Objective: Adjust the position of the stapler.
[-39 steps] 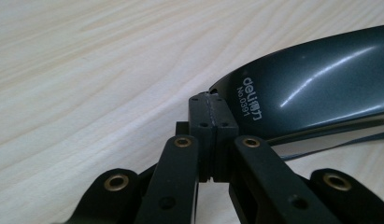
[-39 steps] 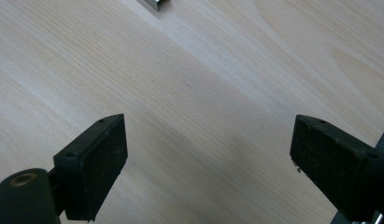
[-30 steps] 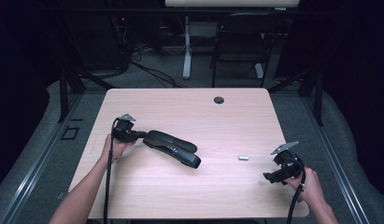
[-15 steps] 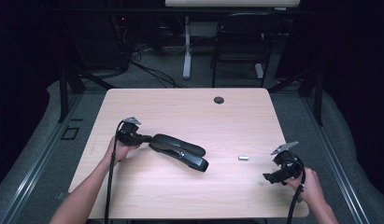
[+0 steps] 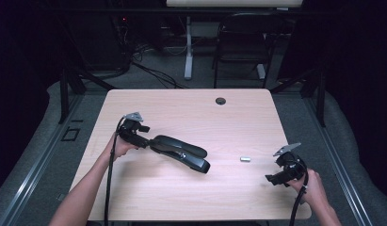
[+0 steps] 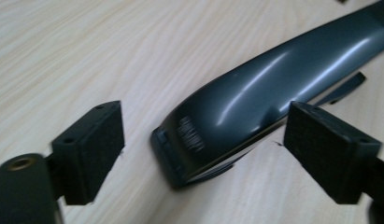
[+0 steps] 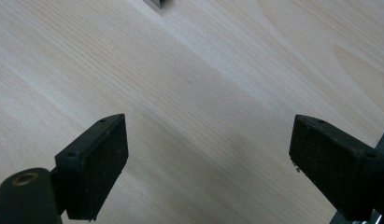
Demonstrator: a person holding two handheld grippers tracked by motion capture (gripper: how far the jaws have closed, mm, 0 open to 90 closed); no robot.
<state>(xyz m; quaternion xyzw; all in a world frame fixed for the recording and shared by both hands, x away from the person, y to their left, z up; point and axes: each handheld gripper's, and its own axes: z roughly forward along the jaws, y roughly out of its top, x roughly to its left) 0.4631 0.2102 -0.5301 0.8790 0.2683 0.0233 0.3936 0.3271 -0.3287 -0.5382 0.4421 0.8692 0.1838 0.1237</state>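
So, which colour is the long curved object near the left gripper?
Glossy black, or very dark grey: the curved object, best in the left gripper view.

glossy black stapler point(image 5: 181, 152), pale wood table point(image 5: 191, 108)

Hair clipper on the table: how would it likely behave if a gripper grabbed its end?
The hair clipper looks like a rigid shell, so probably stiff. Its glossy, curved surface may slip between the pads. It is long, so held by that end it would likely droop or pivot.
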